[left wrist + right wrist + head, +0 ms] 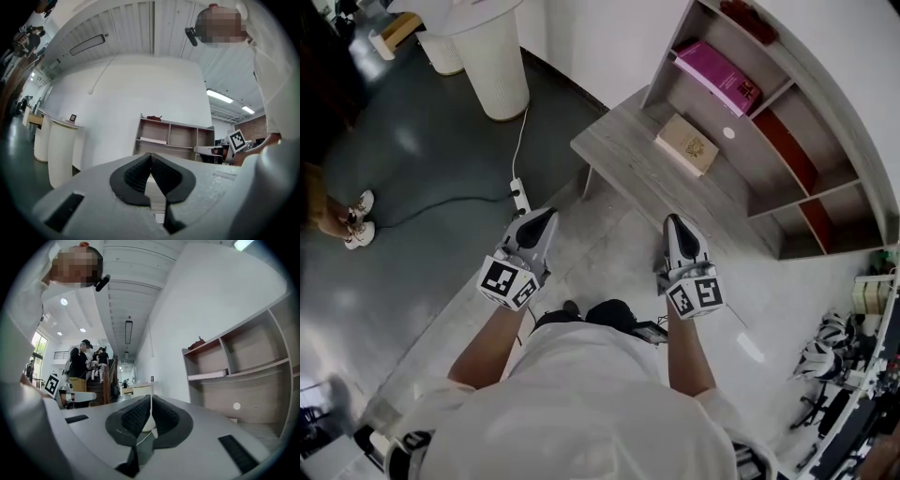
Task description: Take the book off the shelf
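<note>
Facing the shelf (825,178) with both grippers empty: approach step, I judge, nothing grasped yet.
My left gripper (546,219) and right gripper (673,225) have jaws pressed together on nothing; the magenta book (718,77) lies flat in an upper bay, a tan book (686,143) on the bottom board, both well ahead. Next I must close in and part one pair of jaws. Pale floor (609,253) underfoot, a white ribbed pedestal (492,56) off left.
</note>
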A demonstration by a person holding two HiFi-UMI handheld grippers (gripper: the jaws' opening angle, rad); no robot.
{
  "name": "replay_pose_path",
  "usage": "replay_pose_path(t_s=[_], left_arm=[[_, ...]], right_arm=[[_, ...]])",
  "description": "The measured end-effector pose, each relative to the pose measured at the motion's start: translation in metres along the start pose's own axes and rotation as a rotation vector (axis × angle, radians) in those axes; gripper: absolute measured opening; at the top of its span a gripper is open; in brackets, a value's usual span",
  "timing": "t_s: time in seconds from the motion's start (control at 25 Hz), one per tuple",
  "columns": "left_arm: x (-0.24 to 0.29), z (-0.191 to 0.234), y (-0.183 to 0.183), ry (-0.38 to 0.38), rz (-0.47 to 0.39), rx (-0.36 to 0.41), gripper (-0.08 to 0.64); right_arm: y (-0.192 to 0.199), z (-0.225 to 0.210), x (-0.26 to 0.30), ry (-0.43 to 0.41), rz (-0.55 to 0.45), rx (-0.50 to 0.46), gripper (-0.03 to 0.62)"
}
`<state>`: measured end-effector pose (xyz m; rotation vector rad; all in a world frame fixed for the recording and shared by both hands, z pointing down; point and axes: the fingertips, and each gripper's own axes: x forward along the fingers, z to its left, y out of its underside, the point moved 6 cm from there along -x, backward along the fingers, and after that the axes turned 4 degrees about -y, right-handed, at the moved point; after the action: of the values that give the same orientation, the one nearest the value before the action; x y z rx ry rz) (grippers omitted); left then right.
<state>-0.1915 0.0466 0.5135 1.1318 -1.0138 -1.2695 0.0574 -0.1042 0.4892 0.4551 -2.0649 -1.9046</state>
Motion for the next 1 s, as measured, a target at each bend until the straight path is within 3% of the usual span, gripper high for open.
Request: replay_pose_path(t_s=[0.2, 0.52, 0.68, 0.88, 1.0], left_arm=[[0.027, 0.007, -0.015, 0.102, -0.014, -0.021, 0.015], [0.079, 0.032, -0.014, 0.115, -0.014, -0.014, 0.015], [0.114, 0.037, -0.022, 0.16, -0.012, -0.022, 0.015], [0.167, 0.042, -0.028, 0.245, -0.003, -0.043, 0.015], [0.202, 0.044, -0.032, 0.269, 0.015, -0.042, 0.015]], right_arm=[[-0.013, -0.005, 0.008, 0.022, -0.006, 0.003, 0.021], [-0.007, -0.032, 0.029, 0.052, -0.022, 0.03, 0.021], [-0.014, -0.055, 0.054, 0.057, -0.046, 0.042, 0.021], [-0.023, -0.093, 0.086, 0.047, -0.122, 0.191, 0.021], [-0.034, -0.115, 0.1, 0.05, -0.159, 0.226, 0.021]])
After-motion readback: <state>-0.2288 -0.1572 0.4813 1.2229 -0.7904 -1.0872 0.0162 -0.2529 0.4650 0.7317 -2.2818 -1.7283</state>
